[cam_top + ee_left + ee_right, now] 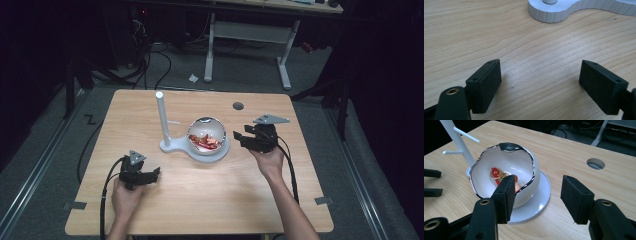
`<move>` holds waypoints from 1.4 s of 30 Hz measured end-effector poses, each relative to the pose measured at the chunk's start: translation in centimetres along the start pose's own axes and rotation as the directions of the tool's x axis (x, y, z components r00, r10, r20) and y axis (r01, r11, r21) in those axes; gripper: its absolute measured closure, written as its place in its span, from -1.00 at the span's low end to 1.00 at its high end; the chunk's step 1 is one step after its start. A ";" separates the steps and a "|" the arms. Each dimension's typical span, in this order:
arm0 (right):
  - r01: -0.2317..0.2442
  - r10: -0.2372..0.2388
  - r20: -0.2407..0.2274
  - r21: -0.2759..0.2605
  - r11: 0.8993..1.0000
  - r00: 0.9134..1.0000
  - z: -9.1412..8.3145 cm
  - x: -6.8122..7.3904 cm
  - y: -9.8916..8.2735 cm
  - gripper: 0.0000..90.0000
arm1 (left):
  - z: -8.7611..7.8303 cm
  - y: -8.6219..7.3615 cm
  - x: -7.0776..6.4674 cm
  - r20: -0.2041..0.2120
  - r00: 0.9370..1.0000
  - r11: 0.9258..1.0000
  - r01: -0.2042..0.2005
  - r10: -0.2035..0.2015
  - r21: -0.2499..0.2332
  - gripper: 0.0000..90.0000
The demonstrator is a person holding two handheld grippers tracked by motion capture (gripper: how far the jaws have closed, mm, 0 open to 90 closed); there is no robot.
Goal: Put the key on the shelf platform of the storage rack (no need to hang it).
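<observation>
Wooden and pale, the table has a clear grain and rounded corners, and it stands on a grey floor in a dark room. On the left side, the left gripper lies low near the person's edge, held in the left hand; its jaws are spread wide, with bare wood between them in the left gripper view. A black cable trails from it over the table edge. Near the middle stands a white stand with a thin side peg, on a white ribbed base. On this base sits a white bowl with a wavy silver rim, and inside it lies a red and gold thing which I cannot identify. Behind the bowl, a small round hole is cut in the tabletop. On the right, the right gripper hovers just beside the bowl, held in the right hand, jaws spread apart and gripping nothing. Farther back stands a second table with white legs, and dark cables lie on the floor.
</observation>
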State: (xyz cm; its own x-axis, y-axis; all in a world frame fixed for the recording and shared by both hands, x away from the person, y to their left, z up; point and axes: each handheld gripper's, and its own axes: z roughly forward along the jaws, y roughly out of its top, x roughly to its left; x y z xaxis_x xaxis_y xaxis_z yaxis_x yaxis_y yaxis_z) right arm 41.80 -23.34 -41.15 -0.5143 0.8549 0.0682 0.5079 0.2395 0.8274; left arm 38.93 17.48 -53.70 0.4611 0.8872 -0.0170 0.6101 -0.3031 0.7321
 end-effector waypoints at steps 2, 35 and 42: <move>-0.001 0.001 0.004 0.001 1.000 1.000 -0.3 -0.1 0.0 0.02 | 0.0 0.0 0.0 0.000 1.000 1.000 -0.001 0.001 0.001 -0.59; -0.042 0.045 0.045 -0.059 0.997 0.998 -6.4 -1.1 -1.6 0.01 | 0.0 0.0 0.0 -0.001 1.000 1.000 0.000 0.000 0.000 -0.59; -0.057 0.061 0.056 -0.067 0.996 0.997 -7.4 -1.6 -2.6 0.01 | 0.0 0.0 0.0 -0.001 1.000 1.000 -0.002 0.002 0.001 -0.59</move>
State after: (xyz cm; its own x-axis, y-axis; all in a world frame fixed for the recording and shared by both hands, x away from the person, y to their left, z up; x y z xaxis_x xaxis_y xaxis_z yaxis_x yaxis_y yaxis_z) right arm 36.18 -28.73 -39.25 -0.4433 0.8921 0.0871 0.4891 0.1593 0.8576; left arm 38.92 17.48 -53.69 0.4615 0.8870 -0.0151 0.6099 -0.3049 0.7315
